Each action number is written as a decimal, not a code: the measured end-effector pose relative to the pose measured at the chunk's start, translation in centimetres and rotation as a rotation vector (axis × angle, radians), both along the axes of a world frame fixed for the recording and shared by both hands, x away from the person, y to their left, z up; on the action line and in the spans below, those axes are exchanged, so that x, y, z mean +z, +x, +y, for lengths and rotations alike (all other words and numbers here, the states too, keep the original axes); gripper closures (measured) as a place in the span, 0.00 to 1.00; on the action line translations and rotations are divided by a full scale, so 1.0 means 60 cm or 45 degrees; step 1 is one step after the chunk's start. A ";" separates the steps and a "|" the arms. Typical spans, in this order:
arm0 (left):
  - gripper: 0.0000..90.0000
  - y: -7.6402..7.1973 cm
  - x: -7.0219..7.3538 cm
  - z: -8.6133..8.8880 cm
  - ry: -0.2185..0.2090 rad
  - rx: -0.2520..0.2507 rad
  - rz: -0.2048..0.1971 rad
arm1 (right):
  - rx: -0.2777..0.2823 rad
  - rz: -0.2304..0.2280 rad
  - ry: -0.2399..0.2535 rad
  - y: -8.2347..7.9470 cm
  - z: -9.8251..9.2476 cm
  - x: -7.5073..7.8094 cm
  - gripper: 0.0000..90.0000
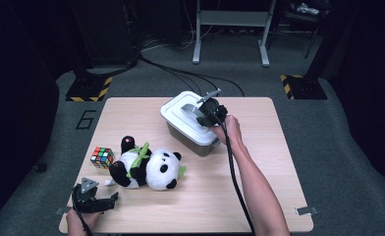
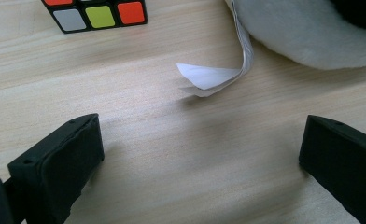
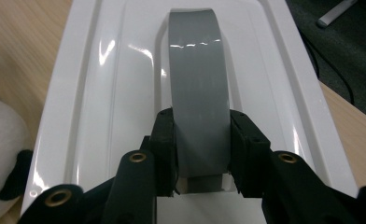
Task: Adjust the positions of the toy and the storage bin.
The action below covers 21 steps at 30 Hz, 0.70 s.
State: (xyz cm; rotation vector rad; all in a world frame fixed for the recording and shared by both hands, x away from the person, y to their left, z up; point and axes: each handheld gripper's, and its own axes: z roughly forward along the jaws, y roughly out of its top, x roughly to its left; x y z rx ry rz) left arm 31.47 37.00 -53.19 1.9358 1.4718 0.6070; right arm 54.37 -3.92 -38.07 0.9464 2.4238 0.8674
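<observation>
A grey box with a white lid (image 1: pixel 180 115) stands at the back middle of the wooden table (image 1: pixel 259 196). The lid (image 3: pixel 120 74) carries a grey arched handle (image 3: pixel 197 88). My right gripper (image 3: pixel 200 149) has its two jaws pressed on either side of that handle (image 1: pixel 193 109), shut on it. At the front left corner my left gripper (image 1: pixel 102 203) rests low over the table, open, with bare wood between its jaws (image 2: pixel 200 158). A panda plush (image 1: pixel 149 167) lies in front of it, its white paper tag (image 2: pixel 214 77) curling onto the wood.
A Rubik's cube (image 1: pixel 102 157) sits left of the panda, and its lower row of stickers (image 2: pixel 99 16) is close ahead of the left gripper. The right arm's black cable (image 1: pixel 234 177) trails across the table. Floor cables and stand legs lie beyond the far edge.
</observation>
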 end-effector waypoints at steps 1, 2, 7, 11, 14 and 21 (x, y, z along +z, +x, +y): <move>0.00 0.000 0.000 0.000 0.000 -0.001 0.003 | -0.012 0.008 0.007 -0.004 -0.004 0.000 0.73; 0.00 0.000 0.000 0.000 0.000 -0.001 0.002 | -0.003 0.005 0.005 -0.007 -0.009 0.001 0.73; 0.00 0.000 0.000 0.000 -0.001 0.001 0.003 | 0.020 0.018 0.008 -0.041 -0.025 0.000 0.73; 0.00 0.000 0.000 0.000 -0.001 0.003 0.003 | 0.026 0.021 0.018 -0.067 -0.032 0.000 0.73; 0.00 0.000 0.000 0.000 -0.001 0.003 0.004 | 0.000 0.039 0.003 -0.082 -0.038 0.003 0.73; 0.00 0.000 0.000 0.000 -0.001 0.003 0.003 | -0.073 0.073 0.012 -0.111 -0.040 0.004 0.73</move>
